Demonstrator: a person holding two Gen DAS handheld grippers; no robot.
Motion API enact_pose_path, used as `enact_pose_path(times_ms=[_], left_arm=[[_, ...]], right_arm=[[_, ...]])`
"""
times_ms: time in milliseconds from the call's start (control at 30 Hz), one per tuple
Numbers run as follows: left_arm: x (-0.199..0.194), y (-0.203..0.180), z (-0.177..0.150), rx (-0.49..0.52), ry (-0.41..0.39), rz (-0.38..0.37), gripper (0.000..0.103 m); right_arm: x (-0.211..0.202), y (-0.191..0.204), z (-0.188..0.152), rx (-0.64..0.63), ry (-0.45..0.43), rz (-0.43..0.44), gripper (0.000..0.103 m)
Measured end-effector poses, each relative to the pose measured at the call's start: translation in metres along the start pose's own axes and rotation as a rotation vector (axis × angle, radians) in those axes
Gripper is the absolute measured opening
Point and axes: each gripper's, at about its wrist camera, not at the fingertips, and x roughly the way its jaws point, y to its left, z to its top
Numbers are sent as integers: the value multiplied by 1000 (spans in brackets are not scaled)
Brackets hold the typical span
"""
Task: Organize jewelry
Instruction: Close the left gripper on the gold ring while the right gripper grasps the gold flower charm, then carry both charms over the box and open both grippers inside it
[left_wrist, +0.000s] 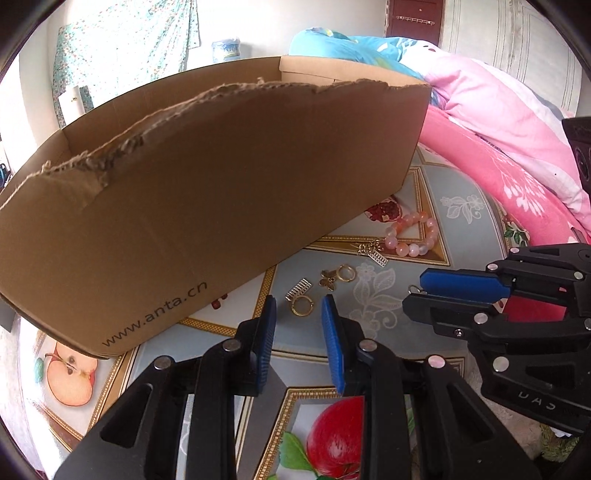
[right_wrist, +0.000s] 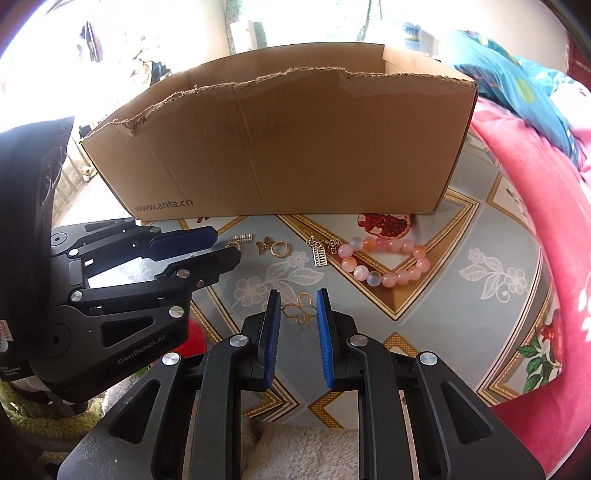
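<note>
The right gripper is pinching a gold butterfly-shaped pendant between its blue pads, its wing edges tucked behind them. The left gripper is hovering with its jaws slightly parted and empty above a gold ring with a small abacus charm. Beyond are lying a butterfly charm with a ring and a pink bead bracelet, all on the patterned tablecloth. The cardboard box is hiding its own inside.

place: home bedroom | cues: pink quilt, patterned tablecloth, floral curtain
</note>
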Motion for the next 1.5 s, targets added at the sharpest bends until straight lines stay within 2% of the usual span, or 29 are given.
enact_pose_path(times_ms=[167,467,867,1133,1367,1500], left_arm=[[5,-6,3,33,14,26,24],[7,-15,6,48,32,37,12],[3,-13,4,31,25,26,11],[-31,-8,8,13,-59,18,12],[-85,3,26,-3,-201,1,12],[-113,14,43,19,-287,38,12]], right_arm=[[-1,-15,0,7,-10,14,18],[-12,-27,-3,21,-21,25,18],[-13,-22,-7,14,-39,23,18],[-34,-14,-8,-17,-99,14,18],[-69,3,7,-98,-245,-7,18],[-84,7,28,-113,-313,31,17]])
